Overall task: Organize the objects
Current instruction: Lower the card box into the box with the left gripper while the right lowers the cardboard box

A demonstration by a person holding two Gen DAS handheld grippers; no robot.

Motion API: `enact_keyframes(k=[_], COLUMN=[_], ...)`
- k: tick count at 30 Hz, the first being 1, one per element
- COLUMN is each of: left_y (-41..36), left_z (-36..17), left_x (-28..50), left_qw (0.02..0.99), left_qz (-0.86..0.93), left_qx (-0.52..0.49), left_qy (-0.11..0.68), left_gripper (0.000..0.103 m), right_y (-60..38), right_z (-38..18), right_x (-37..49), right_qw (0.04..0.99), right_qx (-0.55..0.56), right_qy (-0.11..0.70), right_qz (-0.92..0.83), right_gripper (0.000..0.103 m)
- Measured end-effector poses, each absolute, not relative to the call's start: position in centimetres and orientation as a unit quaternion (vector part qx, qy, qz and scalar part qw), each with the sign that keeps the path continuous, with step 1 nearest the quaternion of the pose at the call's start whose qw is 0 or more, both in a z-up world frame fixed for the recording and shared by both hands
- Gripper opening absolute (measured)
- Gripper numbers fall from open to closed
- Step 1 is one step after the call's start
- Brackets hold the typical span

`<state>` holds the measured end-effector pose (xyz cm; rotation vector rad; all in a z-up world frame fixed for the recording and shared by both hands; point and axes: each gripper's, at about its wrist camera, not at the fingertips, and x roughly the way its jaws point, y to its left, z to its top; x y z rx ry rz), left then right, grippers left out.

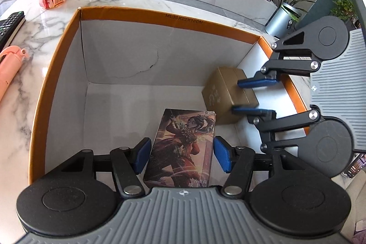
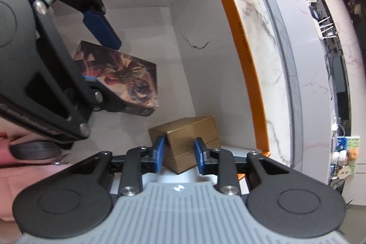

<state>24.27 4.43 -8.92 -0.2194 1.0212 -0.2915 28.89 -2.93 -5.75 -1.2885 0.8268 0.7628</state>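
Grippers work inside the orange-rimmed carton (image 1: 57, 65): our left gripper (image 1: 181, 153) clamps the illustrated box (image 1: 183, 148) and our right gripper (image 2: 179, 153) clamps the gold box (image 2: 189, 138), presumably to seat both neatly on its floor.

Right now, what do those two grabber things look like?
Both look alike. The left gripper and the right gripper each have two blue fingers on black linkage bars with silver bolts, two round black discs, and a ribbed grey body bearing a small cross mark. No cables or sleeves show.
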Motion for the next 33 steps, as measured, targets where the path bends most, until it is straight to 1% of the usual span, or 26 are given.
enact_keyframes(k=[6, 10, 16, 20, 23, 27, 29, 33], left_y=[4.4, 4.6, 4.8, 3.7, 2.7, 1.6, 1.2, 1.0], left_z=[-9.0, -9.1, -9.0, -8.7, -9.4, -10.4, -10.6, -11.3], left_x=[24.3, 24.3, 25.3, 25.6, 26.0, 26.6, 26.9, 27.4], left_qw=[0.854, 0.851, 0.828, 0.829, 0.815, 0.801, 0.797, 0.787], left_qz=[-0.142, -0.145, -0.153, -0.140, -0.140, -0.135, -0.137, -0.139], left_qx=[-0.108, -0.123, -0.201, -0.198, -0.211, -0.222, -0.222, -0.228], left_qy=[0.488, 0.490, 0.501, 0.504, 0.521, 0.539, 0.545, 0.556], left_gripper=[0.069, 0.069, 0.069, 0.069, 0.069, 0.069, 0.070, 0.069], right_y=[-3.1, -3.2, -5.0, -7.1, -8.5, -10.2, -8.7, -9.8], right_z=[-6.4, -6.1, -2.0, -0.1, 0.9, 1.4, 1.9, 2.3], right_x=[28.2, 28.4, 27.3, 26.1, 25.1, 25.0, 24.9, 24.9], right_qw=[0.651, 0.665, 0.724, 0.755, 0.775, 0.794, 0.799, 0.809], right_qx=[-0.601, -0.591, -0.516, -0.504, -0.489, -0.447, -0.414, -0.369], right_qy=[0.326, 0.328, 0.334, 0.308, 0.296, 0.323, 0.348, 0.373], right_qz=[0.329, 0.318, 0.314, 0.285, 0.270, 0.255, 0.263, 0.266], right_gripper=[0.030, 0.028, 0.031, 0.032, 0.033, 0.033, 0.033, 0.033])
